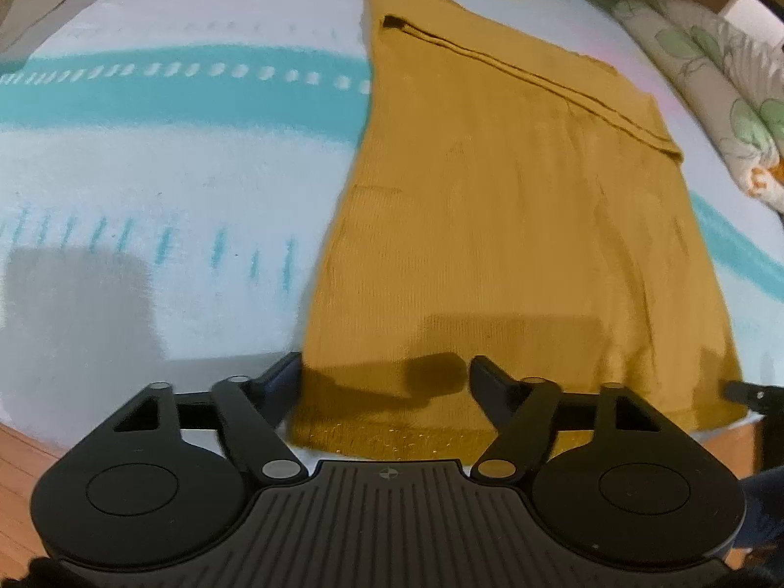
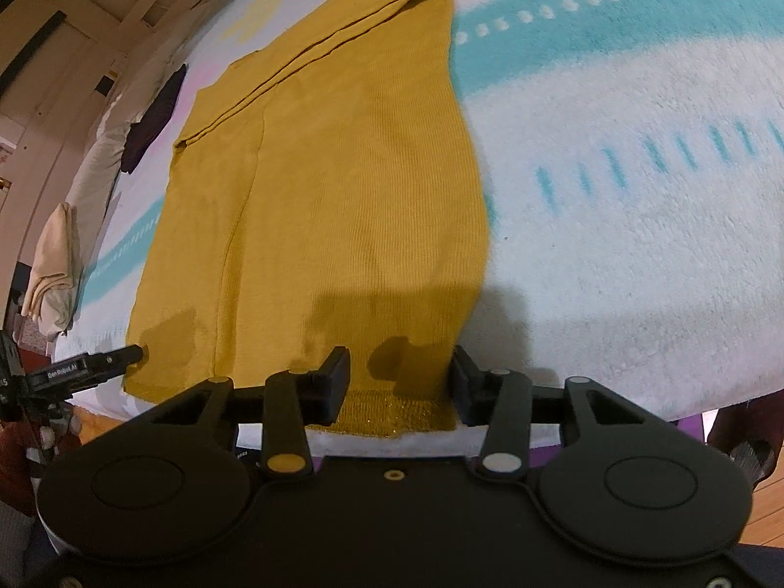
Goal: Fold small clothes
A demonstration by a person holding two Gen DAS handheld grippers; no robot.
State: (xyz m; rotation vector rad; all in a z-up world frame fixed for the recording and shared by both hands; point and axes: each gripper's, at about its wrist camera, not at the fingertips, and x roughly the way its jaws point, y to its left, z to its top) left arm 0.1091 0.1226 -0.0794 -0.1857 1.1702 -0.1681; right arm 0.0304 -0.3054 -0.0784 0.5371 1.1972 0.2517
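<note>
**Both grippers at the garment's near hem**

One mustard knit garment (image 1: 514, 206) lies flat on the bed (image 1: 147, 171). The left gripper (image 1: 384, 372) and right gripper (image 2: 402, 372) each straddle a near hem corner, jaws partly apart, fabric between them, not visibly pinched. Dark clothing (image 2: 157, 117) and a floral pillow (image 1: 710, 73) lie beyond.

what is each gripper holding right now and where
Nothing is gripped yet: the left gripper and right gripper each stand open astride the near hem of the mustard garment.
</note>
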